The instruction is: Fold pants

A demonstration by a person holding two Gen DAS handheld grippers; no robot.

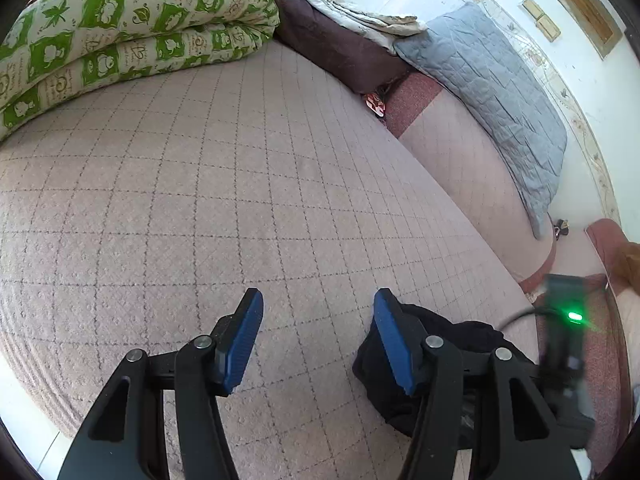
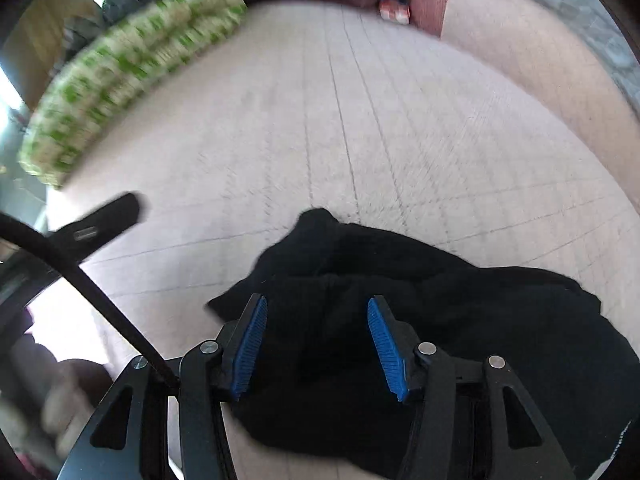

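Note:
The black pants point(image 2: 460, 312) lie crumpled on the pinkish checked bed cover point(image 2: 360, 120), low in the right wrist view. My right gripper point(image 2: 317, 304) hangs over them, open, with dark cloth showing below the gap between its blue pads and nothing pinched. In the left wrist view my left gripper point(image 1: 319, 300) is open over bare bed cover point(image 1: 240, 180), and the pants point(image 1: 468, 340) bunch just behind its right finger. A blurred black device with a green light point(image 1: 568, 316), the other gripper's body, shows at that view's right edge.
A folded green-and-white quilt point(image 1: 120, 32) lies at the far left of the bed. A dark purple blanket point(image 1: 340, 48) and a grey quilted pillow point(image 1: 492, 92) sit at the back right. A black cable point(image 2: 80, 272) crosses the right view's left side.

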